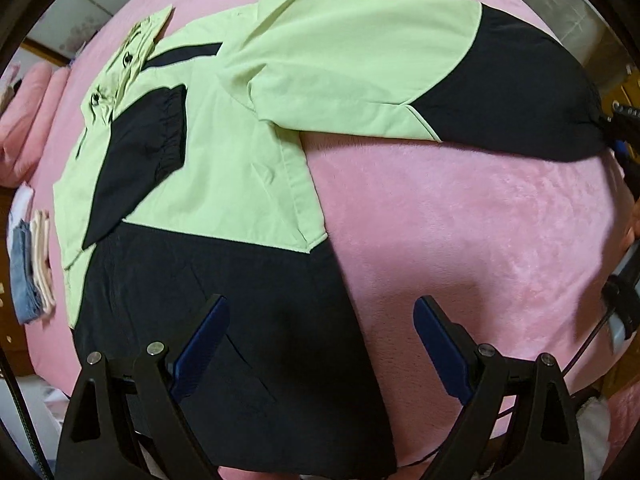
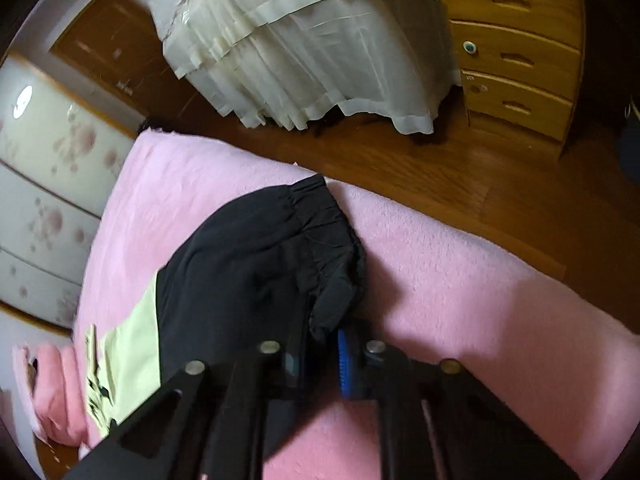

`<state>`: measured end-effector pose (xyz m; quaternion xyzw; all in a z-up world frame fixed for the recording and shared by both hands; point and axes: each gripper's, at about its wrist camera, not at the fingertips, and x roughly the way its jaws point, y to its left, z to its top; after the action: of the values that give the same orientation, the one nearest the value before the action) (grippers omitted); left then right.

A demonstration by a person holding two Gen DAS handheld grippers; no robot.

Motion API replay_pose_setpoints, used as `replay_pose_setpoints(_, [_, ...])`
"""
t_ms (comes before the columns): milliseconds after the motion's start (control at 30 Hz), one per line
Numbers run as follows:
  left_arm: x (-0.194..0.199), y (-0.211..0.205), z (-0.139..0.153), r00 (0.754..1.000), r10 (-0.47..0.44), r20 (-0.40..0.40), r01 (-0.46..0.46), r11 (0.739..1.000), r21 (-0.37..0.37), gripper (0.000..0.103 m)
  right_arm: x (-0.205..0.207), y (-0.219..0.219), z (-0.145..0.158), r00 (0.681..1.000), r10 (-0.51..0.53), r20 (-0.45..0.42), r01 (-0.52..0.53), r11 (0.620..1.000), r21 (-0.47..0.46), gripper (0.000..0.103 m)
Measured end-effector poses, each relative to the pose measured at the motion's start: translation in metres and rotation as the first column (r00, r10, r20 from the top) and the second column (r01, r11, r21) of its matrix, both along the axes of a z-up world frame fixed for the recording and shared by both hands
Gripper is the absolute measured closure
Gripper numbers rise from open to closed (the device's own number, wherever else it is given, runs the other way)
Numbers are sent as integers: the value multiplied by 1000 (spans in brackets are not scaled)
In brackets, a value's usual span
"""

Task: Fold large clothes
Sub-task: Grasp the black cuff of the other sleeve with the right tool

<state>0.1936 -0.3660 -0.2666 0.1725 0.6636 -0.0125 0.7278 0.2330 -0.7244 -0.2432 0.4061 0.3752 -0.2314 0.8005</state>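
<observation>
A light green and black jacket point(image 1: 224, 152) lies spread on a pink blanket point(image 1: 460, 220). One sleeve is folded across its body, with the black cuff point(image 1: 152, 140) lying on the green. The other sleeve point(image 1: 380, 72) stretches out to the right. My right gripper point(image 2: 320, 332) is shut on that sleeve's gathered black cuff point(image 2: 320, 216), near the bed's edge; it also shows at the far right of the left wrist view as the right gripper point(image 1: 620, 120). My left gripper point(image 1: 320, 302) hangs open over the edge of the black hem point(image 1: 224, 280), with nothing between its fingers.
A stack of folded clothes point(image 1: 30, 272) and pink pillows point(image 1: 28, 120) lie at the blanket's left. Past the bed edge is wooden floor point(image 2: 400, 168), a white draped cloth point(image 2: 304, 44) and a wooden chest of drawers point(image 2: 516, 52).
</observation>
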Motion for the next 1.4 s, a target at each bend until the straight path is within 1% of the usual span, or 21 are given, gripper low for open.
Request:
replay_pose_setpoints(133, [-3, 1, 1, 1000, -5, 1, 5, 1000, -8, 11, -7, 9, 15, 999, 9, 41, -6, 998, -63, 95])
replay_pose_setpoints(367, [-3, 20, 4, 999, 36, 15, -35, 998, -44, 11, -17, 15, 40, 994, -6, 108, 14, 997, -75, 95])
replay_pose_setpoints(500, [-4, 44, 8, 997, 66, 34, -64, 997, -48, 11, -18, 29, 68, 981, -11, 191, 24, 998, -66, 95])
replay_pose_setpoints(633, [-3, 86, 12, 989, 145, 42, -142, 988, -66, 11, -11, 54, 103, 959, 19, 282, 6, 996, -87, 95])
replay_pose_setpoints(733, [-3, 120, 15, 979, 198, 48, -193, 977, -90, 11, 2, 90, 136, 931, 89, 354, -45, 991, -130, 95])
replay_pose_setpoints(767, [-4, 136, 16, 975, 218, 52, -212, 972, -98, 11, 5, 99, 140, 926, 103, 364, -56, 989, -139, 95])
replay_pose_setpoints(800, [-5, 150, 17, 971, 234, 56, -227, 968, -104, 11, 11, 119, 151, 914, 139, 381, -82, 983, -162, 95])
replay_pose_setpoints(867, [-5, 176, 18, 964, 259, 62, -250, 961, -114, 11, 18, 148, 164, 900, 187, 394, -117, 974, -195, 95])
replay_pose_setpoints(933, [-4, 211, 19, 956, 288, 61, -279, 952, -123, 11, 29, 195, 178, 880, 260, 397, -169, 954, -249, 95])
replay_pose_setpoints(1000, [-3, 243, 20, 946, 319, 53, -310, 942, -128, 11, 37, 235, 184, 866, 315, 388, -211, 934, -287, 95])
replay_pose_setpoints(1033, [-2, 267, 22, 939, 341, 49, -332, 934, -134, 11, 41, 253, 184, 862, 338, 379, -231, 925, -301, 95])
replay_pose_setpoints(1067, [-1, 280, 22, 935, 352, 51, -342, 929, -138, 11, 47, 276, 183, 858, 364, 361, -257, 915, -312, 95])
replay_pose_setpoints(1100, [-1, 297, 24, 929, 366, 55, -355, 924, -144, 11, 56, 305, 178, 853, 397, 337, -295, 902, -315, 95])
replay_pose_setpoints(1167, [2, 332, 27, 920, 387, 60, -375, 915, -149, 11, 65, 342, 168, 844, 429, 321, -336, 891, -307, 95])
replay_pose_setpoints(1200, [3, 351, 27, 916, 397, 63, -384, 911, -153, 11, 72, 370, 157, 840, 453, 298, -364, 878, -310, 95])
replay_pose_setpoints(1233, [4, 368, 26, 913, 403, 63, -390, 907, -160, 11, 76, 394, 149, 837, 478, 265, -383, 859, -340, 95])
replay_pose_setpoints(1267, [5, 386, 25, 910, 410, 62, -396, 903, -166, 11, 77, 408, 142, 836, 494, 240, -395, 844, -363, 95])
replay_pose_setpoints(1300, [6, 400, 24, 907, 416, 60, -402, 900, -168, 11, 81, 432, 128, 831, 520, 198, -417, 818, -396, 95])
replay_pose_setpoints(1333, [7, 414, 21, 905, 421, 58, -406, 898, -170, 11, 87, 456, 111, 827, 542, 150, -448, 796, -406, 95])
replay_pose_setpoints(1367, [7, 426, 19, 903, 426, 56, -411, 895, -172, 11, 88, 466, 100, 824, 552, 126, -466, 788, -403, 94])
replay_pose_setpoints(1400, [7, 437, 17, 900, 432, 55, -417, 893, -171, 11, 93, 483, 81, 816, 572, 79, -501, 770, -394, 94])
